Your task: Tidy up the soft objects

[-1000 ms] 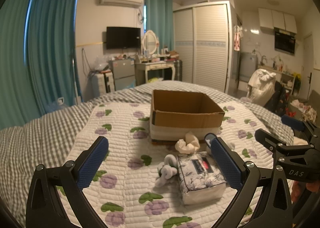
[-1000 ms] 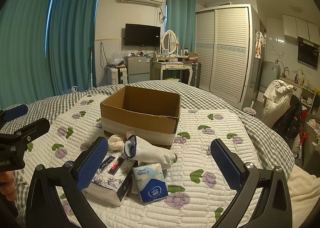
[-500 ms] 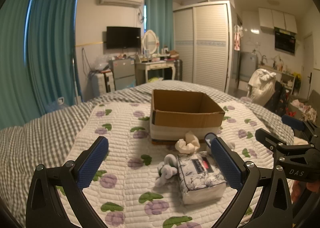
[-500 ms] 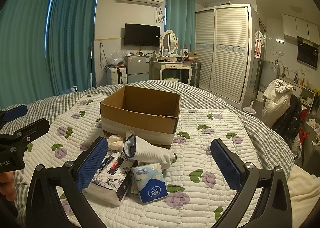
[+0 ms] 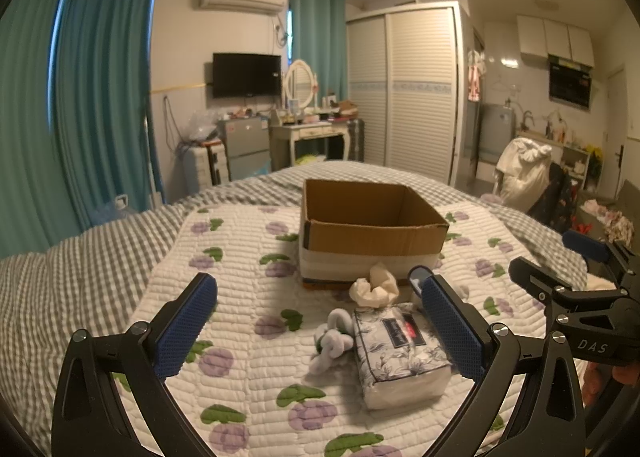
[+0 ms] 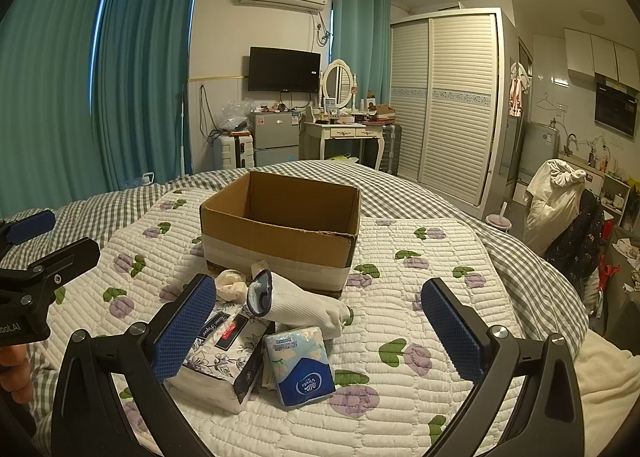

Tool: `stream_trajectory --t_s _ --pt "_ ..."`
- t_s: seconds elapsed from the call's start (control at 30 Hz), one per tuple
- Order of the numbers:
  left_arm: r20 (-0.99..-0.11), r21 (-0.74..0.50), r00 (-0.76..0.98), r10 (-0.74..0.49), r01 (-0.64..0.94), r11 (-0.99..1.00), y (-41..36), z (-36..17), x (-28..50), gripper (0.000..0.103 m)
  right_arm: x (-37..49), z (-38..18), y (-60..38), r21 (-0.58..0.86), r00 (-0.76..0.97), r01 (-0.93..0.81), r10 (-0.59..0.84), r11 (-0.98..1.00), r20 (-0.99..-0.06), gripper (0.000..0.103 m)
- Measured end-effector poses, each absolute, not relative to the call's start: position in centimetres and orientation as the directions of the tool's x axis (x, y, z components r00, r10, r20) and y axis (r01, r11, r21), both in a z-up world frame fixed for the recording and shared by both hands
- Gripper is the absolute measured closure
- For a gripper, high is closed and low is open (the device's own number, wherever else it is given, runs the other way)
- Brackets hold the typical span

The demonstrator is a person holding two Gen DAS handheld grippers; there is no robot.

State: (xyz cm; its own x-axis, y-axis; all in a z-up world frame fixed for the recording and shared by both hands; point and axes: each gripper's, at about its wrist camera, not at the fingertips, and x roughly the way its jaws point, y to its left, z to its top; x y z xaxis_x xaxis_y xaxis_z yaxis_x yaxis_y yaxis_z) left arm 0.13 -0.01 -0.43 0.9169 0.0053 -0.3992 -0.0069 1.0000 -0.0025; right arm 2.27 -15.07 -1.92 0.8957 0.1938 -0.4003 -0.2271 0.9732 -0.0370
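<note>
An open cardboard box (image 5: 370,235) (image 6: 280,233) stands on the quilted bed. In front of it lie a floral tissue pack (image 5: 398,357) (image 6: 218,353), a cream crumpled cloth (image 5: 376,287) (image 6: 231,285), a pale knotted soft toy (image 5: 332,343), a white sock (image 6: 298,305) and a small blue tissue packet (image 6: 300,365). My left gripper (image 5: 318,333) is open and empty, hovering above the toy and tissue pack. My right gripper (image 6: 318,331) is open and empty above the sock and blue packet. Each gripper shows at the other view's edge.
The flowered quilt (image 6: 420,281) lies over a grey checked cover (image 5: 80,265). Beyond the bed stand teal curtains (image 6: 132,89), a dresser with mirror (image 6: 344,129), a small fridge (image 6: 276,137) and a white wardrobe (image 6: 444,97). A chair with clothes (image 6: 560,201) is at the right.
</note>
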Motion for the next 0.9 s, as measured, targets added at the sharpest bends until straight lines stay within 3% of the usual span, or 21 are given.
stream_trajectory --t_s 0.9 --pt "-0.417 -0.02 0.908 0.022 -0.034 0.999 -1.0 0.3 0.0 0.0 2.9 -0.3 -15.8 -0.038 0.88 -0.251 0.212 0.967 -0.425 0.0"
